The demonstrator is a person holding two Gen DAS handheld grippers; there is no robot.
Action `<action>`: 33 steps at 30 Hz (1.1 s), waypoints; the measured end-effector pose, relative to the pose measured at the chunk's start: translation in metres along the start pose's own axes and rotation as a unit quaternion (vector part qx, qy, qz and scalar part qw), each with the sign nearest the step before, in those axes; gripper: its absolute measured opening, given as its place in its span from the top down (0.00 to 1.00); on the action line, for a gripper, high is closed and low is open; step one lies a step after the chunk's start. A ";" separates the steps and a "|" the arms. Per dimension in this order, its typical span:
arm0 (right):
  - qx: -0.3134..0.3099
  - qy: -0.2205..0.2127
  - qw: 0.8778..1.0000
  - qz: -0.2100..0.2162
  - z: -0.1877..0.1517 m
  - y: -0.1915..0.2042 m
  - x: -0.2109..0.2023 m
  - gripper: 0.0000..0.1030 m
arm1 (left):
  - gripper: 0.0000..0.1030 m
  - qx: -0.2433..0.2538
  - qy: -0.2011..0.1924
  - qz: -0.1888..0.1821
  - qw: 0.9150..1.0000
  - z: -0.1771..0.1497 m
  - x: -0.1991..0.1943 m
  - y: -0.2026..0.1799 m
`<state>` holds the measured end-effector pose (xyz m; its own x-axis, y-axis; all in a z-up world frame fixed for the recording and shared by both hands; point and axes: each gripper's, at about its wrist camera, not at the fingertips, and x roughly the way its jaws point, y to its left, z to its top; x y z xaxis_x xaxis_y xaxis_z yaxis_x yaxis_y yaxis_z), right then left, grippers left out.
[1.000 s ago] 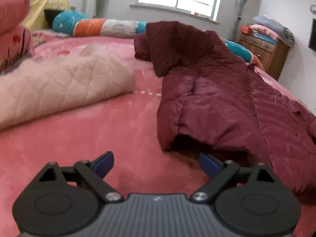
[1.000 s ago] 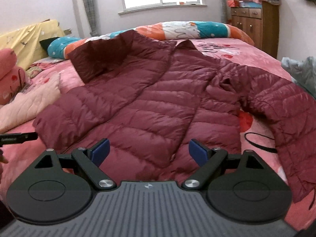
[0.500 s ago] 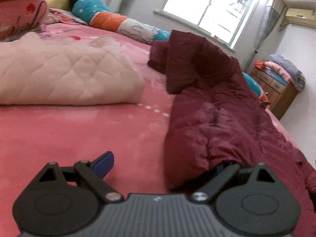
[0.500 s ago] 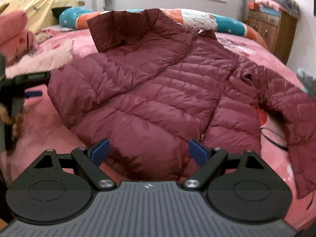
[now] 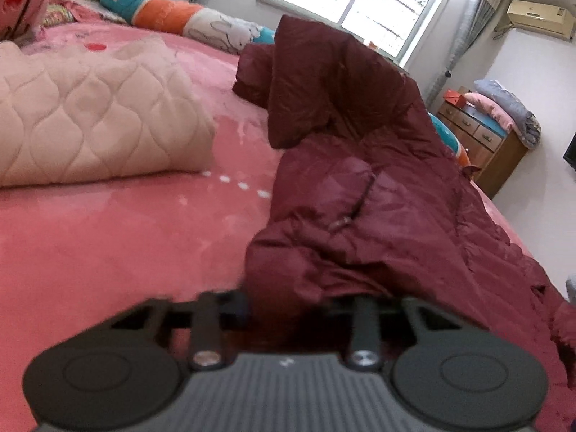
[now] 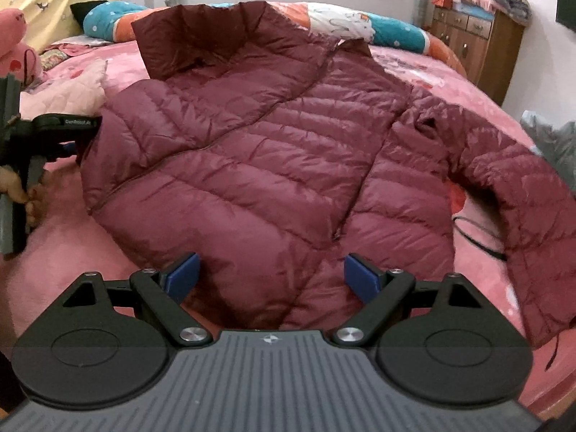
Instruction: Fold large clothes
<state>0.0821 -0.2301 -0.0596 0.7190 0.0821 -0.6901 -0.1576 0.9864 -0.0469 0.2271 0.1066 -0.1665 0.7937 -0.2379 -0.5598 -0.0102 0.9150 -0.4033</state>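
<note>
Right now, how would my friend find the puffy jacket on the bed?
Look at the big pink bed. The dark red down jacket lies spread across its middle, collar toward the window. Unlike the pale quilted blanket beside it, it is shiny, has stitched puffy rows and sleeves.

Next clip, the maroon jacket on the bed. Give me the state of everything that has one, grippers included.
Maroon puffer jacket: spread flat on the bed, closed front up, collar raised, unfolded.
Left gripper: jaws just closing on the jacket's near edge; fabric between them.
Right gripper: open, at the hem, gripping nothing.
Beige quilt: folded, beside the jacket.
Dresser: drawers shut, bedding stacked on top.
</note>
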 end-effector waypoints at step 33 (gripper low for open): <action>0.321 0.069 0.943 0.057 -0.023 -0.127 0.003 0.50 | 0.99 0.011 -0.052 0.002 0.999 -0.017 -0.157 -0.024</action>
<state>0.0891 -0.3583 -0.0722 0.6208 0.2175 -0.7532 0.2450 0.8589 0.4498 0.0923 0.1169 -0.0812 0.8524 -0.2008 -0.4829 -0.0010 0.9227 -0.3855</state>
